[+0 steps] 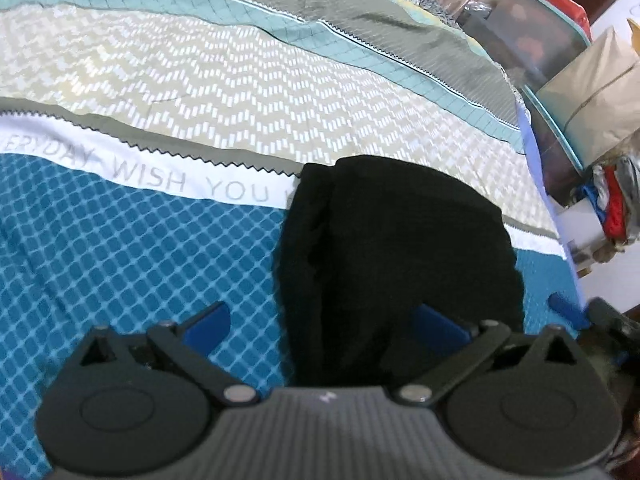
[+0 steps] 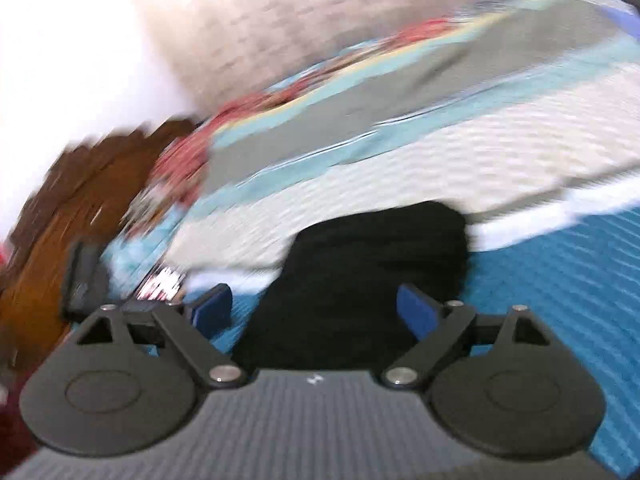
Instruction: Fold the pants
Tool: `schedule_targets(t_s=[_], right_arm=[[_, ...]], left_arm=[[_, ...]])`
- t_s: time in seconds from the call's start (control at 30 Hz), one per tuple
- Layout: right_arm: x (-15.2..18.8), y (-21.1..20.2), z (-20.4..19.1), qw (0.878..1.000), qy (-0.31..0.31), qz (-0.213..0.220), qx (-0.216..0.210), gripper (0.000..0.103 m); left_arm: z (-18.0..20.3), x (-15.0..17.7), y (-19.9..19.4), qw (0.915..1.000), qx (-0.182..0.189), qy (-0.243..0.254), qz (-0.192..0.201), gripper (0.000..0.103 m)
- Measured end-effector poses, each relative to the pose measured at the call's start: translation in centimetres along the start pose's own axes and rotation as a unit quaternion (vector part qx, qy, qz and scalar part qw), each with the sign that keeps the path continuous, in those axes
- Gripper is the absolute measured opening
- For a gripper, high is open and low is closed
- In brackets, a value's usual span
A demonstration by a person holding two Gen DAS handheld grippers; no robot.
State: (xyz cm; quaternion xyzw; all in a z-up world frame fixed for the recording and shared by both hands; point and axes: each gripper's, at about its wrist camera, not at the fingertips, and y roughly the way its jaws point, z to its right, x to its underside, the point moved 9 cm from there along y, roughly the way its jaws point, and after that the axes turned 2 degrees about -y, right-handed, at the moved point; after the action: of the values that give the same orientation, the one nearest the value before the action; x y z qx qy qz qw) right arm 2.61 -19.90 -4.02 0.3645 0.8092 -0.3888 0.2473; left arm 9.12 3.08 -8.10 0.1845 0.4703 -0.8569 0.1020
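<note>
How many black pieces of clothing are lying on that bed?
1: the folded black pants lie on the patterned bedspread, just ahead of both open grippers. Nothing else black shows, though the right view is blurred.

White band (image 1: 168, 182) on the bedsheet (image 1: 120, 264) carries grey print: "ERYDAY WISH YOU", start cut off, end hidden behind black pants (image 1: 392, 248). Nothing else legible.

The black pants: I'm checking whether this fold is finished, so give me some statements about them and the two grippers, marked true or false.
1. The black pants lie in a compact bundle on the patterned bedspread. True.
2. The left gripper is clamped on the pants. False: its jaws stand wide open, gripping nothing.
3. The right gripper is open. True.
4. The pants are spread out at full length. False: they are folded up short.
</note>
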Motion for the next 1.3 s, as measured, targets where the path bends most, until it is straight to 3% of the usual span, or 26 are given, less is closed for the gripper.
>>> schedule_targets(t_s=[0.17,0.33,0.47,0.57,0.63,0.97,1.3], right_arm=[[2.0,1.5,5.1,0.988,0.15,-0.036,-0.014,0.092],[3.7,3.3,5.7,0.974,0.208,-0.071,-0.053,0.092],[4.4,5.0,5.0,0.972,0.198,-0.111,-0.051,0.092],[4.5,5.7,3.9,0.979,0.157,-0.12,-0.047,0.102],[4.6,6.4,3.1,0.983,0.126,-0.124,-0.039,0.103],[4.7,6.7,3.1,0.99,0.107,-0.082,-0.031,0.103],[4.0,6.7,3.6,0.987,0.143,-0.063,-0.037,0.103]], left_arm=[[0.5,-0.1,2.6,0.9995,0.007,-0.004,-0.031,0.103],[1.0,0.7,4.9,0.9982,-0.006,0.018,-0.057,0.103],[1.2,1.1,5.5,0.9979,-0.009,0.018,-0.061,0.103],[1.1,1.4,5.8,0.9981,-0.01,0.02,-0.057,0.103],[1.2,1.5,5.9,0.9981,-0.013,0.027,-0.053,0.103],[1.7,2.1,5.6,0.998,-0.023,0.05,-0.031,0.103],[2.0,2.8,5.1,0.9982,-0.023,0.053,-0.016,0.103]])
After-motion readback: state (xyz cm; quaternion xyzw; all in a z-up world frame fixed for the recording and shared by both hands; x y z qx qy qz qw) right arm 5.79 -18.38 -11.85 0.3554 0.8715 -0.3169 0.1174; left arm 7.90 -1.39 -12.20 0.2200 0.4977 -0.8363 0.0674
